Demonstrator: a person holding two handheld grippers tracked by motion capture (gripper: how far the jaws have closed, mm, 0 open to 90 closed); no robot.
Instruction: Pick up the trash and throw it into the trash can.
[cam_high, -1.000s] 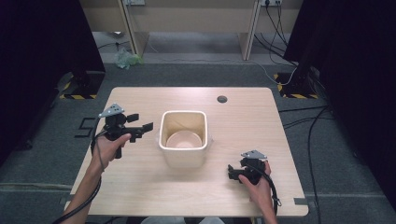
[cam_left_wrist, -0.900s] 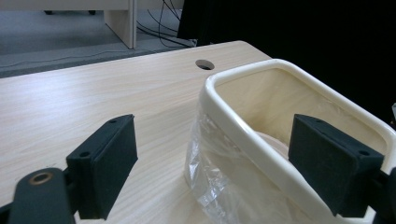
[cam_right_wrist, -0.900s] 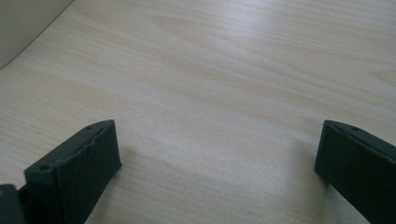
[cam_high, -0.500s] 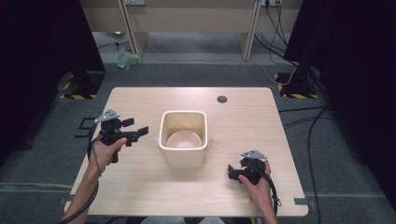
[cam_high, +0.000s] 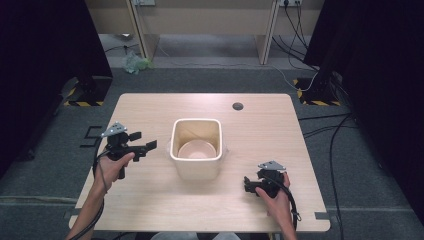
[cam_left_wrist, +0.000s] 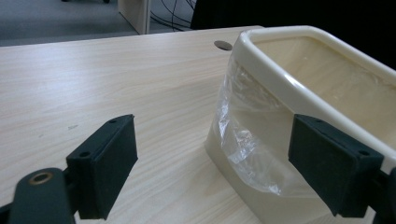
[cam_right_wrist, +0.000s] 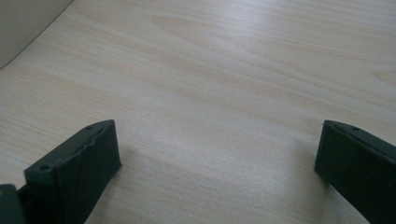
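Observation:
A cream square bin (cam_high: 196, 147) stands in the middle of the wooden table (cam_high: 150, 200). Its inside looks bare, with a rounded bottom. In the left gripper view a crumpled clear plastic film (cam_left_wrist: 243, 140) clings to the outer wall of the bin (cam_left_wrist: 299, 88). My left gripper (cam_high: 149, 146) is held above the table just left of the bin, pointing at it. My left gripper (cam_left_wrist: 217, 163) is open wide, with nothing between its pads. My right gripper (cam_high: 247, 185) rests low near the front right. My right gripper (cam_right_wrist: 215, 163) is open over bare wood.
A small dark round hole (cam_high: 237, 106) sits in the table behind the bin, also as the hole (cam_left_wrist: 223, 45). A corner of the bin (cam_right_wrist: 23, 18) shows at the upper left of the right gripper view. Cables lie on the floor (cam_high: 320, 125) to the right.
My left gripper has drifted slightly toward the table's near edge, still facing the bin. The right gripper and the bin have stayed put.

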